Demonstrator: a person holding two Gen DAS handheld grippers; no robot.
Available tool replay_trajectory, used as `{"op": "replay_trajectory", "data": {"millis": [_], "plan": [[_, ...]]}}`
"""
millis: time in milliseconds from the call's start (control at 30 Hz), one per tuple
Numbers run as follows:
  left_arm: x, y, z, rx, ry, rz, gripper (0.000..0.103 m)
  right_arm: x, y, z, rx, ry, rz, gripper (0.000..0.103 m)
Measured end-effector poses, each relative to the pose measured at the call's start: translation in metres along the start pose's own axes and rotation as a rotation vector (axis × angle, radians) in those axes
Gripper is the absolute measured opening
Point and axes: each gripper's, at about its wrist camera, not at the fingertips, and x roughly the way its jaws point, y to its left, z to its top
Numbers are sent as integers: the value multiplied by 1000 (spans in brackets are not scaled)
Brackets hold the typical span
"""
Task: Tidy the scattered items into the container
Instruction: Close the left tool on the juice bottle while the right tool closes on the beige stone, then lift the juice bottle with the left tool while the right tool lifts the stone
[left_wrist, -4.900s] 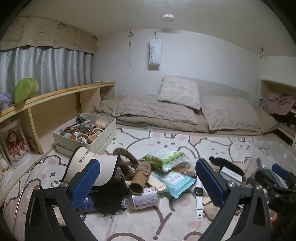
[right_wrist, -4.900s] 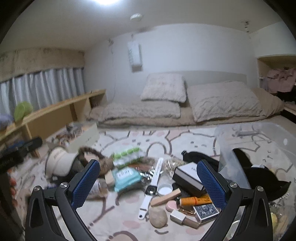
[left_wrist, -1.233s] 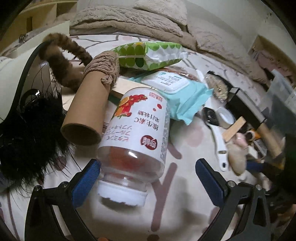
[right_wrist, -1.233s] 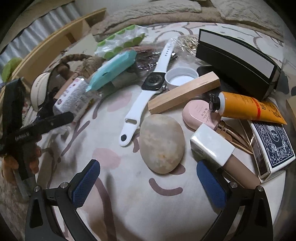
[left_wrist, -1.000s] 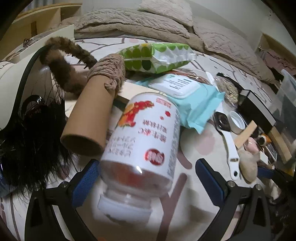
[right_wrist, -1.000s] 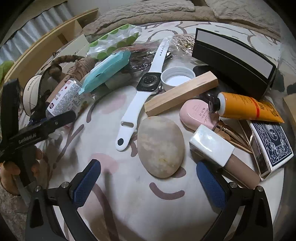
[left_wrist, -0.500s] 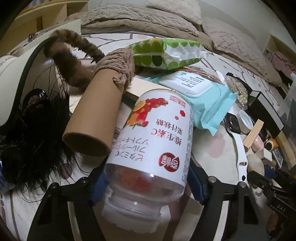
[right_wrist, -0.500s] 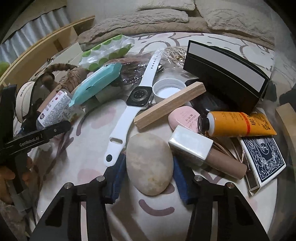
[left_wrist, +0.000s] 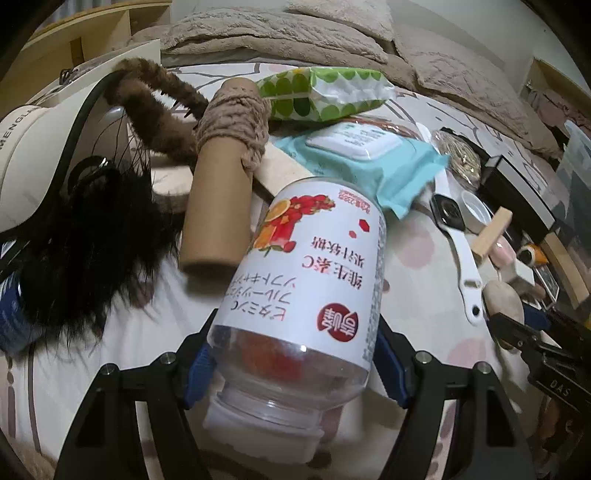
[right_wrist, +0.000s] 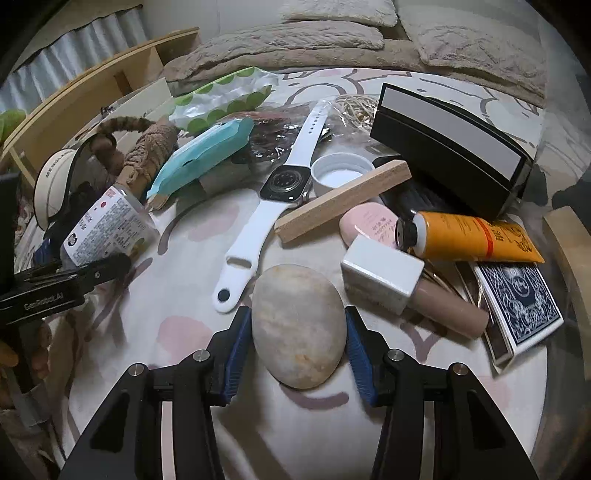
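Observation:
My left gripper (left_wrist: 291, 363) is shut on a clear plastic candy jar (left_wrist: 310, 288) with a white fruit label and white cap, gripping its lower body near the cap. The jar also shows in the right wrist view (right_wrist: 107, 230). My right gripper (right_wrist: 297, 341) is shut on a smooth beige stone (right_wrist: 299, 325) lying on the patterned rug. The stone shows small at the right of the left wrist view (left_wrist: 502, 299). The clear container is only a blurred edge at the far right (left_wrist: 572, 155).
Around the jar lie a cardboard tube wound with cord (left_wrist: 218, 192), black fur (left_wrist: 88, 243), a white cap (left_wrist: 33, 155), green-dotted pack (left_wrist: 321, 92) and blue wipes (left_wrist: 365, 162). Near the stone lie a white watch (right_wrist: 273, 206), wood block (right_wrist: 343, 201), foundation bottle (right_wrist: 410, 288), orange tube (right_wrist: 472, 240), card deck (right_wrist: 517, 302), black box (right_wrist: 450, 147).
Both grippers have closed: the left one onto the candy jar, the right one onto the stone. Each moved in closer to its item over the last second.

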Motion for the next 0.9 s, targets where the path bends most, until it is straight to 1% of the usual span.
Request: {"op": "replay_trajectory", "data": {"millis": [133, 200, 500, 700, 900], "plan": [[-7, -9, -10, 33, 25, 30, 72, -7, 3, -9, -11, 8, 2, 50], [-10, -13, -15, 44, 32, 33, 71, -11, 4, -14, -13, 12, 6, 50], [-27, -28, -42, 43, 63, 6, 70, -27, 18, -35, -49, 34, 2, 50], [-39, -35, -60, 44, 72, -26, 70, -37, 27, -50, -75, 47, 11, 50], [-51, -41, -76, 56, 83, -65, 70, -45, 32, -64, -66, 56, 20, 50]]}}
